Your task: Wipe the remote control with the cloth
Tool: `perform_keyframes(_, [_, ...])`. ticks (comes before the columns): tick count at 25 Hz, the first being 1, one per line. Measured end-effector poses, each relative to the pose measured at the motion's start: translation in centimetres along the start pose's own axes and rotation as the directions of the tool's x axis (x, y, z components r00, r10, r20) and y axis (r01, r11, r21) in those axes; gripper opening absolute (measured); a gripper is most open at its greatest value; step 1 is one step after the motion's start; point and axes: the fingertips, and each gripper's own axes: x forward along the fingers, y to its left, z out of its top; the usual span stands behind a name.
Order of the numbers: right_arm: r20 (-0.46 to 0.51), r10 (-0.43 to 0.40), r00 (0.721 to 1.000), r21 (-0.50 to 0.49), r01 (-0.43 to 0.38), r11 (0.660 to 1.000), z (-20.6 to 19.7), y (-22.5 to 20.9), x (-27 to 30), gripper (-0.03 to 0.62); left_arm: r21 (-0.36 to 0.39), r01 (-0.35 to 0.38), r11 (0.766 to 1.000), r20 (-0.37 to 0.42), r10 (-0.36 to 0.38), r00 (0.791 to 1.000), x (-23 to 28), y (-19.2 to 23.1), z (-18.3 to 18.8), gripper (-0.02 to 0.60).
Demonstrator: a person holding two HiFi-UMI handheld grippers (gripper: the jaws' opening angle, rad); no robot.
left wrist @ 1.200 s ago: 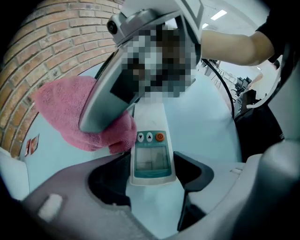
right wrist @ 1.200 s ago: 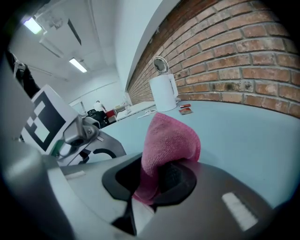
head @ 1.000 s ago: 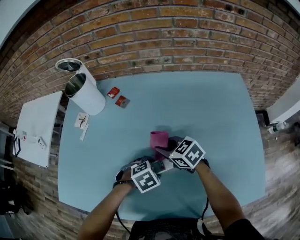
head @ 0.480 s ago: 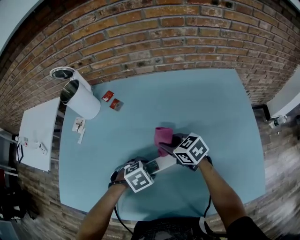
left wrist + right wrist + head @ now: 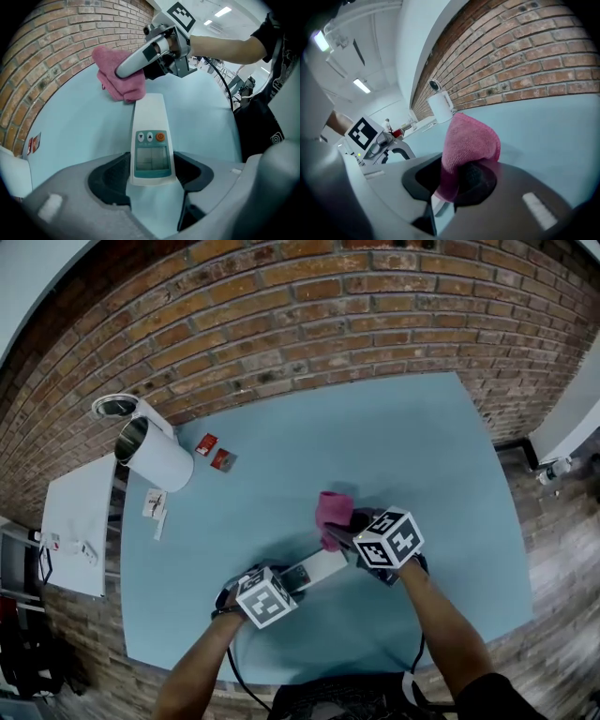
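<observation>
The left gripper's (image 5: 289, 577) jaws stand wide yet clamp the sides of the remote control (image 5: 150, 136) at its near end, while the right gripper's (image 5: 454, 180) jaws pinch a bunched pink cloth (image 5: 469, 138). The remote sits at the near middle of the blue table (image 5: 422, 456), screen up, its long axis running near left to far right, its far tip pointing at the cloth. Its near end is hidden inside the left gripper, and whether the cloth presses on the tip is unclear.
</observation>
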Motion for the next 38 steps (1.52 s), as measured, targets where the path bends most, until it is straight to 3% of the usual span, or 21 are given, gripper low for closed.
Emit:
perform_keyframes(5, [0.149,-0.037,0.988,0.104,0.022,0.994,1.4,0.4,-3.6,0.064,-0.061,0.001,0.998,0.025,0.0,1.0,-0.1,0.0,-0.3,0.285])
perform_keyframes(8, [0.217,-0.083,0.973,0.148,0.051,0.988,1.1,0.5,-5.9,0.064,-0.143,0.055,0.988,0.041,-0.05,0.998,-0.6,-0.5,0.1,0.285])
perform_keyframes(10, [0.26,-0.113,0.959,0.178,0.067,0.982,0.7,0.7,-7.4,0.064,-0.226,0.122,0.966,0.082,-0.106,0.991,-0.9,-1.1,0.4,0.285])
perform_keyframes(12, [0.302,-0.149,0.942,0.21,0.086,0.974,0.1,0.7,-8.7,0.064,-0.32,0.208,0.924,0.145,-0.17,0.975,-1.2,-1.8,0.6,0.285])
perform_keyframes(14, [0.333,-0.192,0.923,0.243,0.112,0.963,-0.5,0.5,-9.7,0.064,-0.41,0.308,0.859,0.222,-0.234,0.947,-1.4,-2.7,0.6,0.285])
perform_keyframes(16, [0.347,-0.228,0.91,0.267,0.137,0.954,-1.4,0.4,-10.1,0.064,-0.49,0.432,0.757,0.323,-0.302,0.897,-1.6,-3.7,0.9,0.285])
perform_keyframes(17, [0.35,-0.24,0.906,0.272,0.147,0.951,-1.7,0.4,-10.2,0.064,-0.524,0.509,0.683,0.391,-0.337,0.856,-1.8,-4.2,1.2,0.285])
perform_keyframes(19, [0.348,-0.256,0.902,0.262,0.168,0.95,-2.4,0.8,-10.0,0.064,-0.556,0.665,0.498,0.553,-0.376,0.744,-2.4,-5.1,2.1,0.287])
perform_keyframes(21, [0.343,-0.263,0.902,0.235,0.189,0.953,-2.9,1.4,-9.5,0.064,-0.54,0.78,0.317,0.694,-0.357,0.626,-3.3,-5.7,3.1,0.287])
perform_keyframes(22, [0.339,-0.265,0.903,0.22,0.198,0.955,-3.1,1.7,-9.1,0.064,-0.524,0.818,0.239,0.745,-0.337,0.575,-3.8,-6.0,3.4,0.287])
perform_keyframes(23, [0.333,-0.268,0.904,0.204,0.208,0.957,-3.3,1.9,-8.8,0.064,-0.505,0.845,0.176,0.785,-0.314,0.534,-4.1,-6.1,3.6,0.285])
perform_keyframes(25, [0.318,-0.277,0.907,0.174,0.232,0.957,-3.7,2.3,-8.1,0.064,-0.472,0.878,0.083,0.84,-0.261,0.476,-4.3,-6.0,3.7,0.285])
perform_keyframes(27, [0.307,-0.292,0.906,0.154,0.255,0.954,-4.1,2.4,-7.5,0.064,-0.435,0.9,0.012,0.881,-0.202,0.429,-4.5,-5.7,3.7,0.285])
perform_keyframes(29, [0.302,-0.3,0.905,0.146,0.267,0.953,-4.3,2.5,-7.0,0.064,-0.398,0.917,-0.032,0.907,-0.164,0.388,-4.7,-5.7,3.9,0.285])
perform_keyframes(31, [0.297,-0.296,0.908,0.129,0.269,0.954,-4.3,2.6,-6.3,0.064,-0.378,0.924,-0.057,0.918,-0.151,0.366,-4.7,-5.9,4.0,0.285])
perform_keyframes(38, [0.27,-0.242,0.932,0.047,0.238,0.97,-4.6,3.7,-4.0,0.064,-0.316,0.942,-0.11,0.945,-0.123,0.303,-5.1,-6.4,4.5,0.285])
